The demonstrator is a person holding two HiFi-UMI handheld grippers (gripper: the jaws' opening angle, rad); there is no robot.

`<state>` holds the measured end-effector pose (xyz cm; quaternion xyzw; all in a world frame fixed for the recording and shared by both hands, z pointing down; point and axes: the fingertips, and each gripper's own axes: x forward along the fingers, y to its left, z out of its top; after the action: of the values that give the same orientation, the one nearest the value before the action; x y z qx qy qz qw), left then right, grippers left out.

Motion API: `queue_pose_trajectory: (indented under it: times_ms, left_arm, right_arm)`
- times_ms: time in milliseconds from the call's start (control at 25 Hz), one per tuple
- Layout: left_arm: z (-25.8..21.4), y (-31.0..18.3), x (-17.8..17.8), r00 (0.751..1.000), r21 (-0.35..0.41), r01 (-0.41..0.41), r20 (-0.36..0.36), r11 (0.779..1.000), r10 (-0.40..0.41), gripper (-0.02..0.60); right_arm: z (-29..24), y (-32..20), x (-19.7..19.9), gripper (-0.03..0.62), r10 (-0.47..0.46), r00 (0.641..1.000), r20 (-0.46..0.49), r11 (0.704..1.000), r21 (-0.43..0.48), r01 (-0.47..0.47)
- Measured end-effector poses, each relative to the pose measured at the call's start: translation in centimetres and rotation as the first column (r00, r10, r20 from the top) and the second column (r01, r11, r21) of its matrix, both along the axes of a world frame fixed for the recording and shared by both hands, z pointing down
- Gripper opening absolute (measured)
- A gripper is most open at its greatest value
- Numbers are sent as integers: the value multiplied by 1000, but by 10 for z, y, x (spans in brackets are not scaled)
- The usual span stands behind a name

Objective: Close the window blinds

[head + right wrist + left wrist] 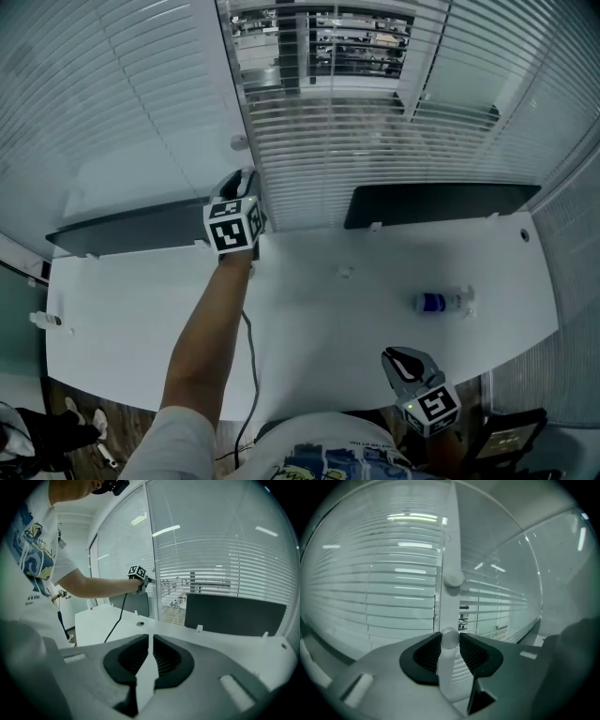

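White slatted blinds [375, 131] hang behind the glass, their slats partly open in the middle pane. In the left gripper view a white frame post [451, 536] carries two round knobs. The upper knob [453, 579] is free. The lower knob [450, 638] sits between my left gripper's pads, and the left gripper [450, 641] is shut on it. From the head view that gripper [246, 178] reaches across the desk to the post at arm's length. My right gripper [149, 660] is shut with nothing in it and hangs near the desk's front edge [401, 358].
A white desk [328, 319] runs under the window, with two dark partition screens [441, 202] along its far edge. A small bottle [436, 302] lies on its right part. A cable [251, 356] trails from the left arm across the desk.
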<state>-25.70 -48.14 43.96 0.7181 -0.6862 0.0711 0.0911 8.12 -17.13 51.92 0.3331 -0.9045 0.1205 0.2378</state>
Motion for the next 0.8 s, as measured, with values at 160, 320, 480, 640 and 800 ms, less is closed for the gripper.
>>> queue_pose_trajectory:
  times_ms: [160,320,480,640,800]
  left_arm:
    - [2,1,-4,971,21,27,-239,999,-21,130]
    - [4,0,-5,903,35,29,-429,999,-12,130]
    - [2,2,-6,954,31,26,-301,999,-15,137]
    - [0,2,-1,999,13,-1,42,1000,1,181]
    - [-1,6,8,913,-1,-56,405,998,51,184]
  right_arm:
    - [0,0,2,20,7,1000,4,1000,2,-7]
    - [0,1,1,20,9,1000,5,1000,3,-9]
    - [-1,2,4,20,11,1000,2,1000,8,-11]
    - [-3,0,5,20,16,1000,6,1000,13,-16]
    - [-4,0,7,20,18,1000,8,1000,19,-18]
